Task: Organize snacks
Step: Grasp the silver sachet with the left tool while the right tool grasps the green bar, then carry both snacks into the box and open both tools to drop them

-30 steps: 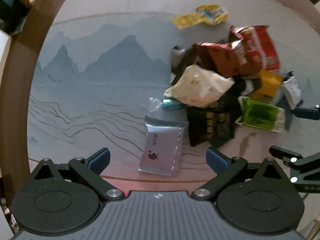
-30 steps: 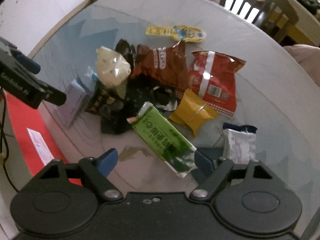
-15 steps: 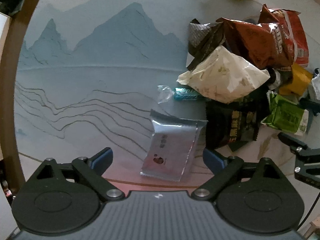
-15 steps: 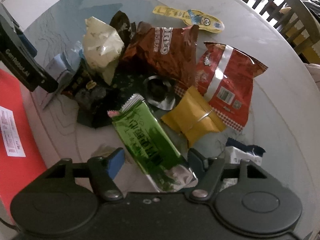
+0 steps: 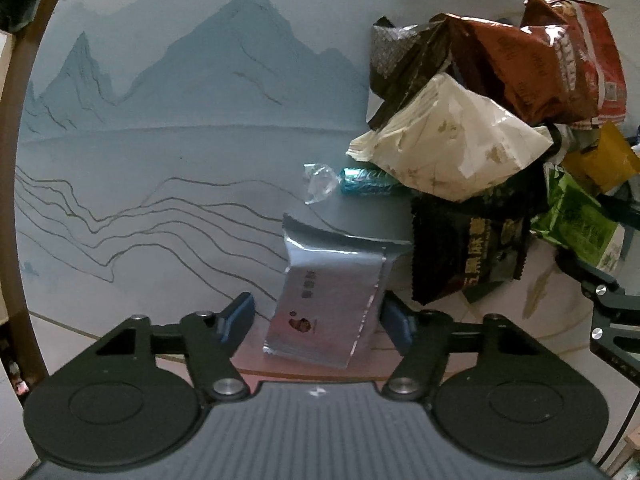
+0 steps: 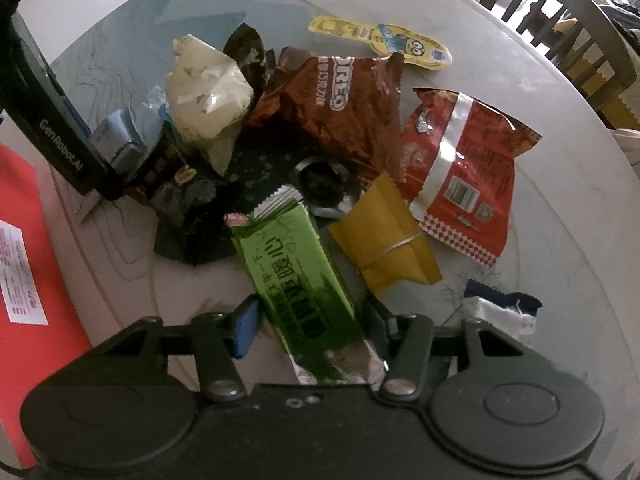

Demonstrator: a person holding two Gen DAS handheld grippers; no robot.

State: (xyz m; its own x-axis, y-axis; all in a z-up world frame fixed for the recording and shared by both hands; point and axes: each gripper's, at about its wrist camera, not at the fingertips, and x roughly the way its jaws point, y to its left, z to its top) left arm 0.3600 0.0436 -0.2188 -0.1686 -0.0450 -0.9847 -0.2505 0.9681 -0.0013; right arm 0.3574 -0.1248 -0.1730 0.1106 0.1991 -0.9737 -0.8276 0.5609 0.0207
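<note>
A pile of snack packets lies on a round table (image 5: 160,128) printed with mountains. A flat silver packet (image 5: 332,300) lies on the table between the fingers of my left gripper (image 5: 316,320). Those jaws are closing: the right pad is at the packet's edge and a gap stays at the left pad. A green packet (image 6: 296,272) lies on the table between the fingers of my right gripper (image 6: 312,328). Its jaws are closing too, with both pads close beside the packet's long edges and the packet still flat. Both grippers point down.
The heap holds a cream bag (image 5: 452,148), a brown Oreo bag (image 6: 336,108), a red bag (image 6: 464,168), a yellow packet (image 6: 384,240), a black packet (image 5: 468,256) and a teal candy (image 5: 364,180). A white-and-navy packet (image 6: 500,312) lies right of my right gripper. A chair (image 6: 560,28) stands beyond the table.
Both grippers have sunk toward the table. The left jaws have narrowed around the silver packet, and the right jaws around the green packet. The packets have not moved.
</note>
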